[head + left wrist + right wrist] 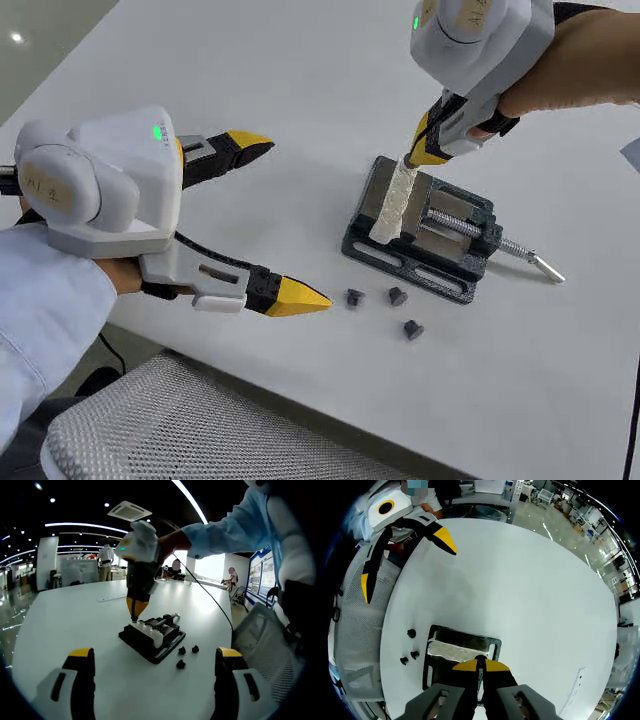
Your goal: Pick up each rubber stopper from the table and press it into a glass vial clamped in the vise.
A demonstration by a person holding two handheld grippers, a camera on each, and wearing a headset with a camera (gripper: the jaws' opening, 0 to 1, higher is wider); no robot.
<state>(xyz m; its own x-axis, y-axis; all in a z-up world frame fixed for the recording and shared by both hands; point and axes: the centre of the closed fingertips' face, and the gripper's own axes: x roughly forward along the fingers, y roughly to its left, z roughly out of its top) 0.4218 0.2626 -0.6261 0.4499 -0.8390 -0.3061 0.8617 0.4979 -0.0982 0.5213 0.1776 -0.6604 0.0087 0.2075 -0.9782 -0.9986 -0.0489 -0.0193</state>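
Rubber stoppers [398,295]: three on desk [300,80] beside vise [455,272].
Right gripper [413,159]: fingers closed over clamped vials [393,205].
Left gripper [298,222]: fingers open, holding nothing.

Left tool [155,654] wide apart; right tool [134,615] tips together at vials [146,626] in vise [150,647]; three stoppers [182,651] beside.

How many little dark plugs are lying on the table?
3 stoppers, beside the vise: one left, one middle, one nearest the table edge. Another may hide under the right gripper.
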